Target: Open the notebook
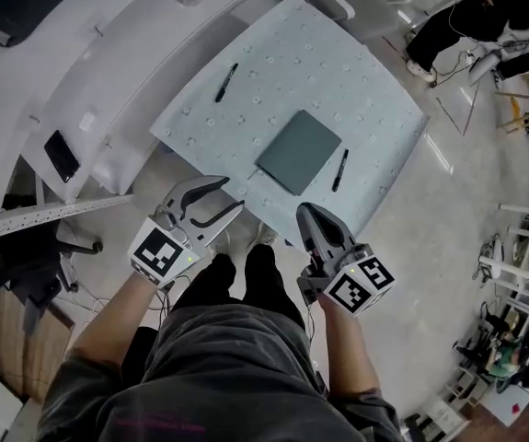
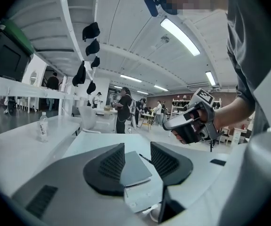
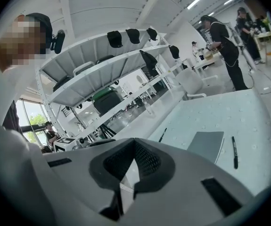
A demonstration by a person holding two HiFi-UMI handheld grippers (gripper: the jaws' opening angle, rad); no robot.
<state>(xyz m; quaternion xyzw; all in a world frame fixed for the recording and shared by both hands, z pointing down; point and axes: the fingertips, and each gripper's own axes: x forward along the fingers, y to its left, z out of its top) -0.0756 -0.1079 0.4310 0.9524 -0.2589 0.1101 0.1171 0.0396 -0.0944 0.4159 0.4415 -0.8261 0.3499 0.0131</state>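
The notebook [image 1: 298, 151] is lying closed on the tabletop [image 1: 273, 72]; opening is judged not yet begun. The left gripper [image 1: 232, 194] is being held with jaws wide, the right gripper [image 1: 306, 210] with jaws together, both empty.

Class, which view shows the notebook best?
The head view: the whole closed notebook, seen from above. The left gripper view hides part behind its jaws; the right gripper view shows it at a low slant.
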